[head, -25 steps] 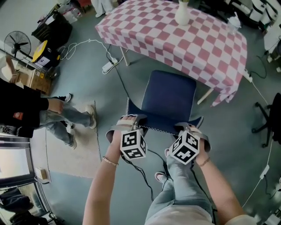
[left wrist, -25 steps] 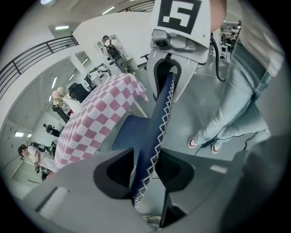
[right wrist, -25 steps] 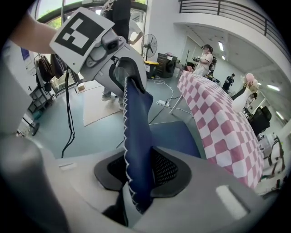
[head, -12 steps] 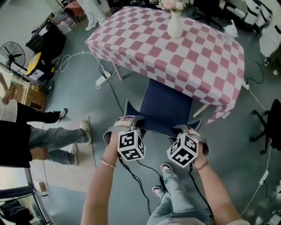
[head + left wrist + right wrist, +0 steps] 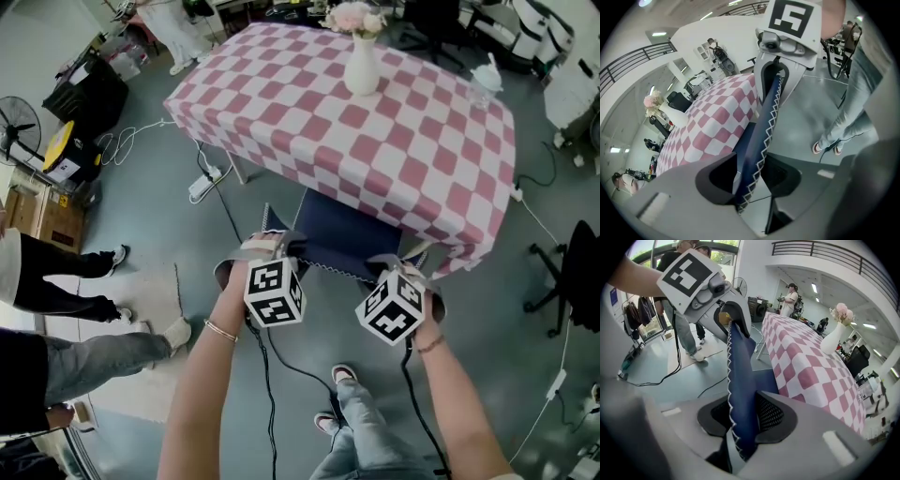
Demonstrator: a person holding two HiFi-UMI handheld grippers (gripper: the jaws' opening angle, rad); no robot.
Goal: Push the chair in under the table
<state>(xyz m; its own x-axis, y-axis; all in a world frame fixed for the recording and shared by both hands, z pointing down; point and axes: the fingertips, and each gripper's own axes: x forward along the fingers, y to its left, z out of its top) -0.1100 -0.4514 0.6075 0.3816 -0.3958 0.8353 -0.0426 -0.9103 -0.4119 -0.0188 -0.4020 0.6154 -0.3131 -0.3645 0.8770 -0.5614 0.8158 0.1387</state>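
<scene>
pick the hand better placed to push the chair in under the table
Probably right. The right gripper clamps the chair back firmly; the left gripper holds it too, but its jaws have just been opening, so its grip looks looser.

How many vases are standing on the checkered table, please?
1: a white vase holding pink flowers stands toward the far side of the checkered table. Nothing on the tabletop looks able to hide another.

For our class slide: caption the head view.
Blue chair partly tucked under a pink-checked table that bears a white vase of flowers.
</scene>
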